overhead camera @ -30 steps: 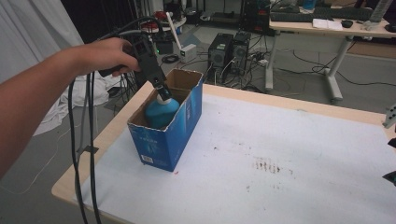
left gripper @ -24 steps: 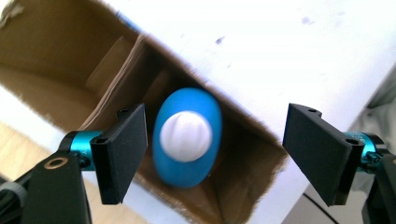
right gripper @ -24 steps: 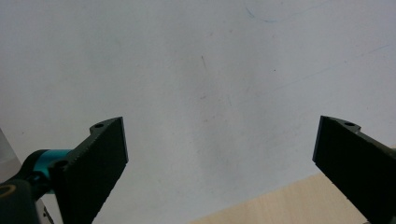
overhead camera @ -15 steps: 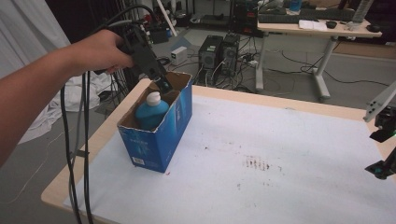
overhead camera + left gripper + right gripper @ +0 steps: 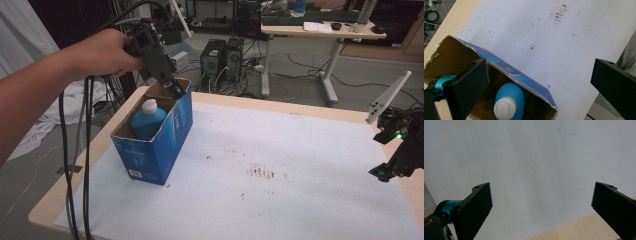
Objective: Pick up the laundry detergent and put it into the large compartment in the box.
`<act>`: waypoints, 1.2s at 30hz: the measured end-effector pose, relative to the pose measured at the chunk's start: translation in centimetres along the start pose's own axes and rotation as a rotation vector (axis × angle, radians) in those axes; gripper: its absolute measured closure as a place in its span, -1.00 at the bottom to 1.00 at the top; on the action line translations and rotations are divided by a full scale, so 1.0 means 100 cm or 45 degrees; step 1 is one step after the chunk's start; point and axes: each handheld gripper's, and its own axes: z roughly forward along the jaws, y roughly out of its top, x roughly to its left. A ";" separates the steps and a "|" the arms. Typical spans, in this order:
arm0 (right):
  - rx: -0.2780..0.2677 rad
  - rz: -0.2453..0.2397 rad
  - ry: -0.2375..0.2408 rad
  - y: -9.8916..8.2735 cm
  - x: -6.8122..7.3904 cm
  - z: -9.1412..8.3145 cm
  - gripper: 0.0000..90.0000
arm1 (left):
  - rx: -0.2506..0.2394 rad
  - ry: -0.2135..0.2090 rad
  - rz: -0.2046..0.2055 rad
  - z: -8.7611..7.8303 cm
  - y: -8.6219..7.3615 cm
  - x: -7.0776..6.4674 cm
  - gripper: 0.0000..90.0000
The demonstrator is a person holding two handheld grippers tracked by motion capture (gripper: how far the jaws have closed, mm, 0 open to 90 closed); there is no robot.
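Left gripper (image 5: 175, 91) hangs over the far end of the blue carton (image 5: 167, 145), its jaws having just been opening; in the left gripper view they stand wide apart with nothing between them. The blue bottle (image 5: 509, 100) with its white cap (image 5: 504, 109) stands upright inside the carton, cap upward, below the jaws and apart from them. The carton sits near the left edge of the table (image 5: 300, 107), on the white sheet (image 5: 280, 200) that covers it.

The bottle looks like smooth, rounded plastic, so I judge it slippery at the shoulders and likely to tilt if pinched there; whether it is full I cannot tell, so its weight is uncertain. The best hold would be at the neck just under the cap, where the body narrows and the jaws can reach from above without fouling the cardboard walls. The carton itself seems light, with a torn, ragged rim (image 5: 499, 66); its walls would flex under a squeeze, and a knock could slide it across the sheet.

Right gripper (image 5: 395, 167) hangs low over the right edge of the table, jaws spread wide and empty.
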 end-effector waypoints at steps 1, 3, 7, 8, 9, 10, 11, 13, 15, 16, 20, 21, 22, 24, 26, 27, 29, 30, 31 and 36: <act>-0.001 0.006 -0.002 -0.001 0.000 -0.001 -0.95 | 0.001 0.002 0.000 0.001 0.002 -0.001 -0.96; -0.005 0.005 -0.003 -0.001 0.001 -0.001 -0.95 | -0.006 0.013 -0.003 0.003 0.006 -0.003 -0.96; -0.008 0.007 -0.001 -0.002 0.001 0.000 -0.95 | -0.040 0.008 -0.017 0.010 0.018 -0.008 -0.96; -0.010 0.009 0.000 -0.002 0.002 0.001 -0.95 | -0.038 0.002 -0.015 0.011 0.020 -0.009 -0.96; -0.009 0.011 0.000 -0.002 0.002 0.001 -0.95 | -0.031 0.000 -0.013 0.014 0.025 -0.010 -0.96; -0.007 0.007 0.001 -0.002 0.002 0.001 -0.95 | -0.029 0.002 -0.008 0.015 0.028 -0.012 -0.96; -0.005 0.007 0.002 -0.002 0.002 0.001 -0.95 | -0.028 -0.001 -0.003 0.018 0.031 -0.014 -0.96; -0.005 0.009 0.003 -0.001 0.003 0.002 -0.95 | -0.018 -0.002 0.009 0.024 0.039 -0.017 -0.96; -0.010 0.004 0.002 -0.001 0.003 0.003 -0.95 | -0.005 -0.004 0.019 0.032 0.046 -0.020 -0.96; -0.008 0.006 0.004 0.000 0.003 0.003 -0.95 | 0.001 -0.001 0.023 0.035 0.049 -0.021 -0.96; -0.008 0.002 0.009 0.001 0.003 0.005 -0.95 | 0.013 -0.006 0.037 0.048 0.059 -0.025 -0.96; -0.005 0.000 0.008 0.002 0.003 0.006 -0.95 | 0.017 -0.014 0.040 0.052 0.062 -0.027 -0.96; -0.009 -0.005 0.011 0.002 0.003 0.007 -0.95 | 0.020 -0.017 0.046 0.054 0.063 -0.027 -0.96; -0.008 0.000 0.011 0.003 0.003 0.008 -0.95 | 0.027 -0.019 0.051 0.060 0.068 -0.029 -0.96; -0.010 0.002 0.013 0.004 0.003 0.009 -0.95 | 0.044 -0.010 0.055 0.067 0.072 -0.031 -0.96; -0.009 0.000 0.016 0.004 0.002 0.010 -0.95 | 0.048 -0.002 0.053 0.069 0.074 -0.032 -0.96; -0.003 0.003 0.017 0.005 0.002 0.011 -0.95 | 0.050 -0.011 0.059 0.074 0.078 -0.033 -0.96; -0.005 -0.004 0.020 0.006 0.002 0.011 -0.95 | 0.047 -0.020 0.064 0.077 0.080 -0.034 -0.96; -0.007 -0.008 0.020 0.006 0.001 0.012 -0.95 | 0.049 -0.022 0.068 0.079 0.081 -0.035 -0.96; -0.008 -0.006 0.023 0.008 0.001 0.013 -0.95 | 0.077 -0.002 0.080 0.094 0.088 -0.041 -0.96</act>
